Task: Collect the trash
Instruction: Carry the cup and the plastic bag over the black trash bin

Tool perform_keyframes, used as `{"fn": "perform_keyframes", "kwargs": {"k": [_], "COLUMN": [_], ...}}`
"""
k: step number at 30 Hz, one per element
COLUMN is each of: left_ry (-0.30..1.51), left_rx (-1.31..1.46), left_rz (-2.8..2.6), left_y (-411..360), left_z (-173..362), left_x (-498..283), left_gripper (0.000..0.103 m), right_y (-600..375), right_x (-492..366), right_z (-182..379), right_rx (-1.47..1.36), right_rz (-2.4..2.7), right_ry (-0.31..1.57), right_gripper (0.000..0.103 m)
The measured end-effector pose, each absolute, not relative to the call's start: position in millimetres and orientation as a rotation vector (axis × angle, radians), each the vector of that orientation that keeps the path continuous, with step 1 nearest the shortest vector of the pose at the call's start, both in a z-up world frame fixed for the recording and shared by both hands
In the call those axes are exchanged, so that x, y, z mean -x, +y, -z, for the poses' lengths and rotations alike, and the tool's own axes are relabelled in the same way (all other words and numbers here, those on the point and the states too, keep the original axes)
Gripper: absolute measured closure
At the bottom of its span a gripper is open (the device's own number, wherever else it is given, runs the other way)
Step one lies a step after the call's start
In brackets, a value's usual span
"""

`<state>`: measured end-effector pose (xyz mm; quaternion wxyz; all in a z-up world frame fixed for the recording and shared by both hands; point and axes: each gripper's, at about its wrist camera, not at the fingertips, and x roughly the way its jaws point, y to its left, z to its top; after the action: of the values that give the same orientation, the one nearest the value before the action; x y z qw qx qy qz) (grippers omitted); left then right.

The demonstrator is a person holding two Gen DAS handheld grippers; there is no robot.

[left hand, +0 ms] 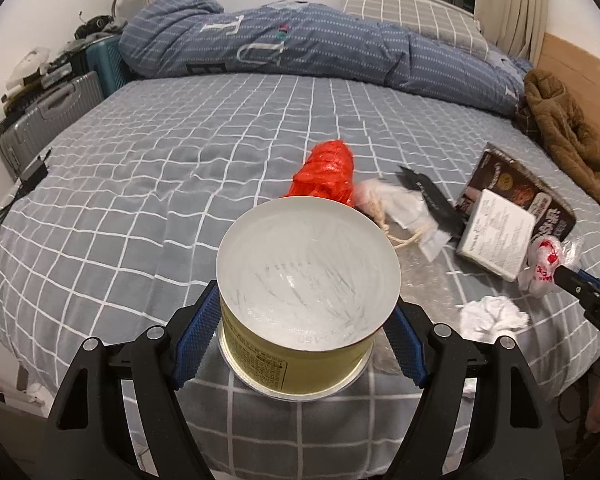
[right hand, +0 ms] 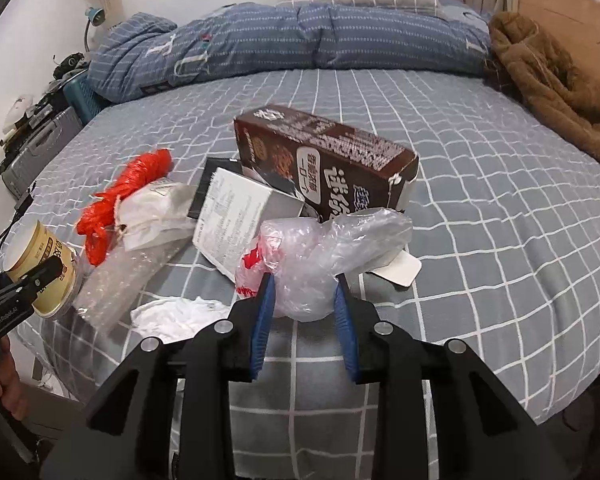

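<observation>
While crinkly plastic wrap (right hand: 324, 256) bulges, ribbed fingers (right hand: 263, 320) pinch.

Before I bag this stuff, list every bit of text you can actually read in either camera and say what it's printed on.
"GenRobot.AI": on the left gripper body, right wrist view.
"DAS": cut off by the frame edge, on the right gripper body, left wrist view.
Brown box: large white Chinese characters, partly hidden; small print blurred.
White box: fine print, too small.
Yellow cup: label print and embossed digits, unreadable.
Blue quilt: big letter shapes, folded, unclear.
</observation>
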<state>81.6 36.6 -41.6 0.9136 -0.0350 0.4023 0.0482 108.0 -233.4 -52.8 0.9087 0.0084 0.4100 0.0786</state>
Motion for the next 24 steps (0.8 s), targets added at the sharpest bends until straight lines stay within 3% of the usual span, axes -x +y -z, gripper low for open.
{"fn": "perform_keyframes", "kwargs": {"k": [24], "left_ry": [0.808], "left_rx": [0.095], "left_rz": [-0.07], "left_y": [20.5], "left_z": [16.6], "left_x": [-8.2], "left_gripper": [0.028], "right_y": [-227.0], "right_x": [-33.3], "right_z": [14.2], "right_rx": [-0.025], "right_rz": [-0.211], "right_ry": [0.771], "right_gripper": [0.074]}}
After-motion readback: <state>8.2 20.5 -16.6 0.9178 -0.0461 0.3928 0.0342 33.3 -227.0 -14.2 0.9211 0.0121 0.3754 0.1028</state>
